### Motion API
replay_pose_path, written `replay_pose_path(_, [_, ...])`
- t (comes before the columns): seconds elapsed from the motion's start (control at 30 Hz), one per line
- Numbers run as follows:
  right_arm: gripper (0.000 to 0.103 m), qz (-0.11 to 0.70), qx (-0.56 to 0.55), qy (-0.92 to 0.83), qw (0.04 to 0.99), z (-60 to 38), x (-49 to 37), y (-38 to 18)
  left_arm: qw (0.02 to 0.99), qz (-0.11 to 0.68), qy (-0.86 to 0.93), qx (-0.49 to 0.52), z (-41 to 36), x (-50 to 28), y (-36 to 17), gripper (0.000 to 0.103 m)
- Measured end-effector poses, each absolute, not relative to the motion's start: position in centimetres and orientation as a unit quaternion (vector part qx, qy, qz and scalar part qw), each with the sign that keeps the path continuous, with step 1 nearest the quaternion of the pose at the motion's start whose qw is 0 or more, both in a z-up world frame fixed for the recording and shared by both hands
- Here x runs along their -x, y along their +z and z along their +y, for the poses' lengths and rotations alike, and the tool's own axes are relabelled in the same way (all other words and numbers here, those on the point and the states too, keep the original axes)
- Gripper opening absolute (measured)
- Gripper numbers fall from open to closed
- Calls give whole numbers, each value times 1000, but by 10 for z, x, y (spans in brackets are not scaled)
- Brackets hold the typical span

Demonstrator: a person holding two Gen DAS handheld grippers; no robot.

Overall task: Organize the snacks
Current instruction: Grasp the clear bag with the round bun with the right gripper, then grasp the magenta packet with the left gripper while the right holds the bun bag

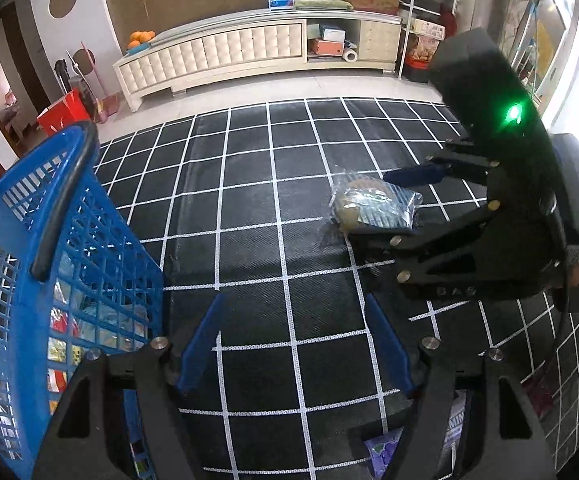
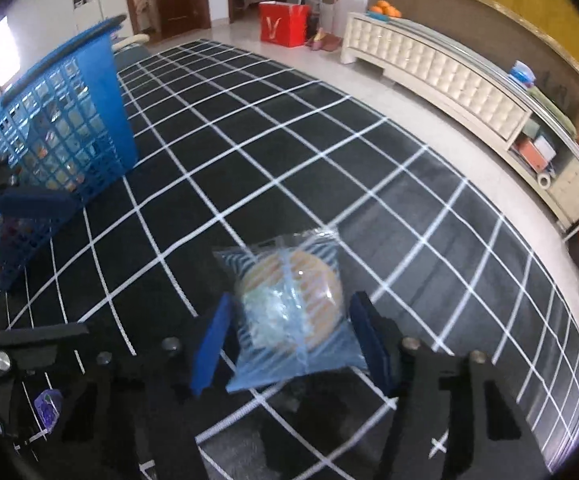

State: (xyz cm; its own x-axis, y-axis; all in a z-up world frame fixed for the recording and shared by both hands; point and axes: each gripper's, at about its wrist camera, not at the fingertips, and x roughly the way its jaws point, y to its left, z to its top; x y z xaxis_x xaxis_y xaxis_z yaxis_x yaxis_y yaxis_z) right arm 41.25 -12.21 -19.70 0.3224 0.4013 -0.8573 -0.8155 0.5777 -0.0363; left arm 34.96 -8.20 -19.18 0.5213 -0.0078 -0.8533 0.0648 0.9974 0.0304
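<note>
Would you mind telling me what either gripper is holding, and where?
The right gripper brackets the wrapped snack pack by its side edges; firm contact cannot be told. The left gripper holds nothing.

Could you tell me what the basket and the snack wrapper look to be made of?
The basket looks like moulded blue plastic: rigid lattice walls, mild sheen. The snack wrapper appears to be thin glossy clear film with printed stripes; it crinkles and shows the round pastry inside.

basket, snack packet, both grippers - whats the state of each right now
blue basket: upright on the mat, snack packs already inside
snack packet: sealed, flat on the grid mat, between the right gripper's fingers
right gripper: open, fingers either side of the packet, not clearly clamped
left gripper: open, holding nothing, beside the basket
purple packet: on the mat, mostly hidden under the left gripper
</note>
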Motion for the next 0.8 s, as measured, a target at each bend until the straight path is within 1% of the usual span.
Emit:
replay_pose_path(0.07, [60,427,243,393,778,-120,-411,-198,870,491,-19,-32,-82,-350,-193,70])
replay_pose_path(0.3, [58,423,222,380,792,-133,-396,-190,873,486,-25,-30,-88,-341,-184,70])
replay_pose_path(0.57, [58,424,170,326,828,-186,-351,-139,886,457,-61,-46,-108,-302,-151,70])
replay_pose_path(0.8, [58,431,127,250,858,-234,-294,-103,888,437,-112,-86,-137,-255,-128,70])
